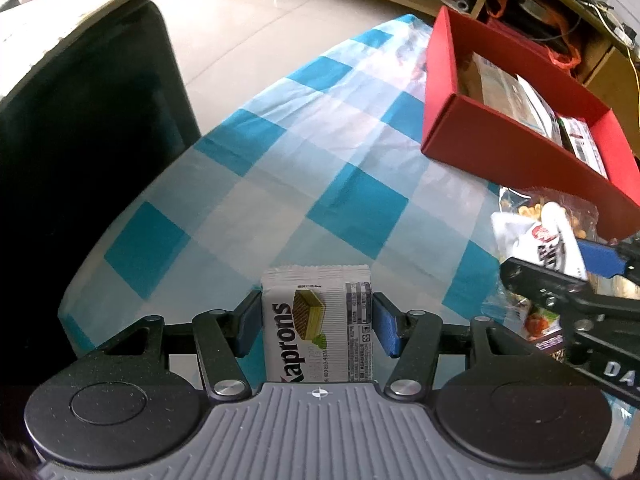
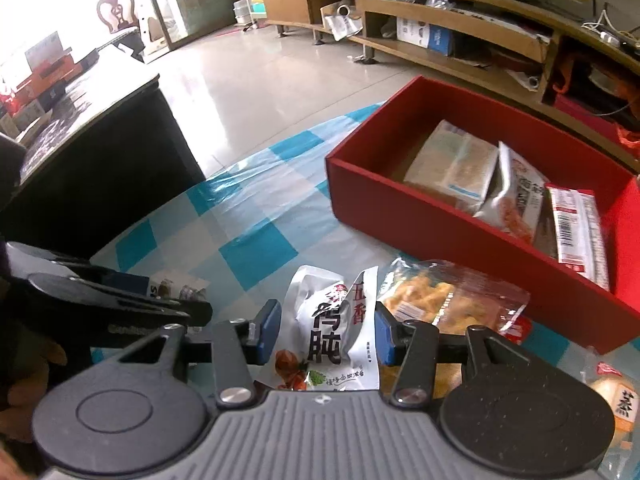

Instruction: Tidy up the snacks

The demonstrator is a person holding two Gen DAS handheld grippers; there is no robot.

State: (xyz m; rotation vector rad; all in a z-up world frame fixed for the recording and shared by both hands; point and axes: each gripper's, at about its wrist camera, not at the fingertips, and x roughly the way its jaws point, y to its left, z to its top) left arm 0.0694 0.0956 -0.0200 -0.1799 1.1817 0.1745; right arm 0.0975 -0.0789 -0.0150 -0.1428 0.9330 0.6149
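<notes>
My left gripper is shut on a white Kaprons wafer pack, held just above the blue-checked tablecloth. My right gripper is shut on a crumpled white snack bag with black characters, its blue pads pressing on both sides. In the left wrist view the same bag shows at the right, in the right gripper. The left gripper shows at the left of the right wrist view. A red box stands beyond, open-topped, with several packs inside.
A clear bag of yellow snacks lies just before the red box. Another pack lies at the lower right. A dark cabinet stands left of the table edge. Low wooden shelves line the far wall.
</notes>
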